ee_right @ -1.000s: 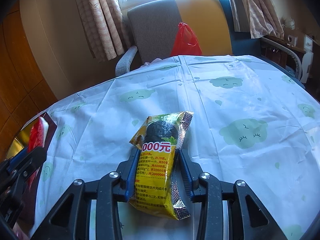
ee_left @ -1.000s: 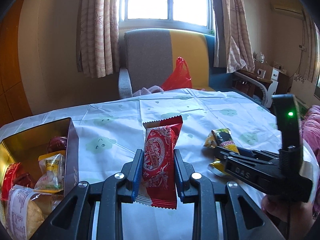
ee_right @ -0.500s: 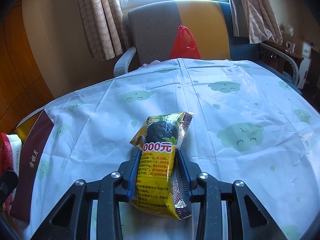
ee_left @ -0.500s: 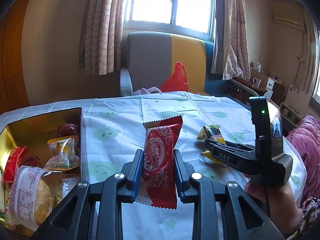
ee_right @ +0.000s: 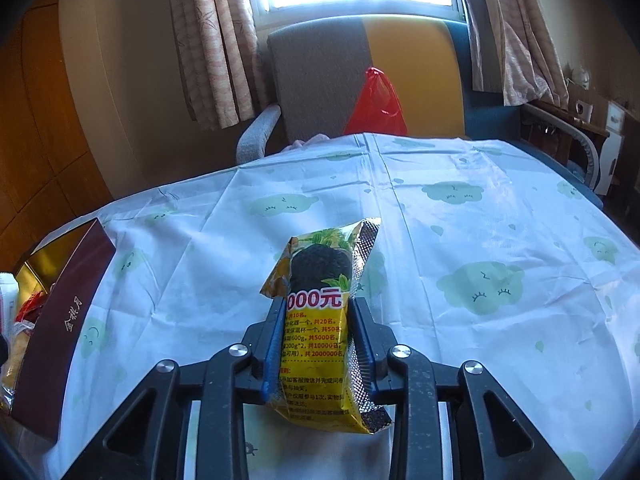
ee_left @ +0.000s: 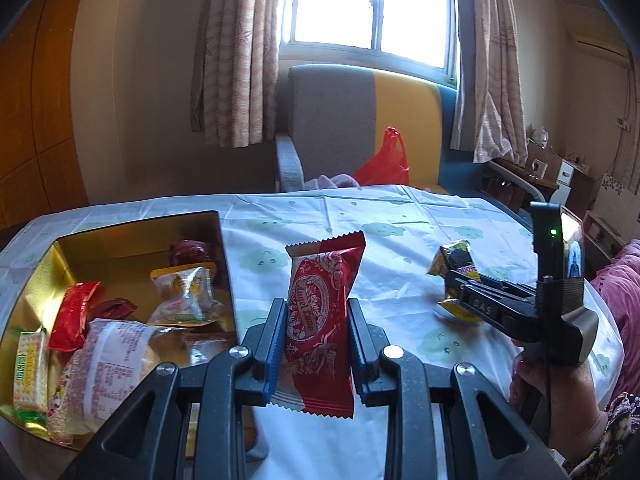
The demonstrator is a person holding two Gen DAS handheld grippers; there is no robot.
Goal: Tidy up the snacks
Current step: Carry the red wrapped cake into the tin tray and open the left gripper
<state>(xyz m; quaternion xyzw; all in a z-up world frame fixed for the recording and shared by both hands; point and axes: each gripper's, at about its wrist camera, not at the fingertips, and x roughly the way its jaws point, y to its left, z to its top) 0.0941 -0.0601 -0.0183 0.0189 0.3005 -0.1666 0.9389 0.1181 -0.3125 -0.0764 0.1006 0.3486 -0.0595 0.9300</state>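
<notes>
Left gripper [ee_left: 316, 344] is clamped on a red snack packet [ee_left: 322, 320], held upright between the pads; the label reads "Angel Fare" in script, though the last letters are hard to make out. Right gripper [ee_right: 320, 344] has just been closing and now pinches a yellow snack packet [ee_right: 324, 320] with a dark round item pictured on it, "000元" in large print, and smaller lines including "600g", "5000名", "10000名", "2000000名".

Both packets are off the table, over the cloud-print tablecloth [ee_right: 480, 240].

Only the left wrist view looks into the gold-lined box [ee_left: 120, 236]: a red wrapper, a clear bag with a yellow top, a large clear bag with a printed label and a green-and-white packet, text too small to read. That view also catches the right gripper from the side, marked "DAS", a green light lit, a hand [ee_left: 556, 396] on its grip.

The right wrist view shows the box's maroon outer wall [ee_right: 60, 320] with three gold characters, "金秋月" as best read.

Behind the table: a grey-and-yellow chair [ee_right: 360, 80] with a red plastic bag [ee_right: 378, 104].
</notes>
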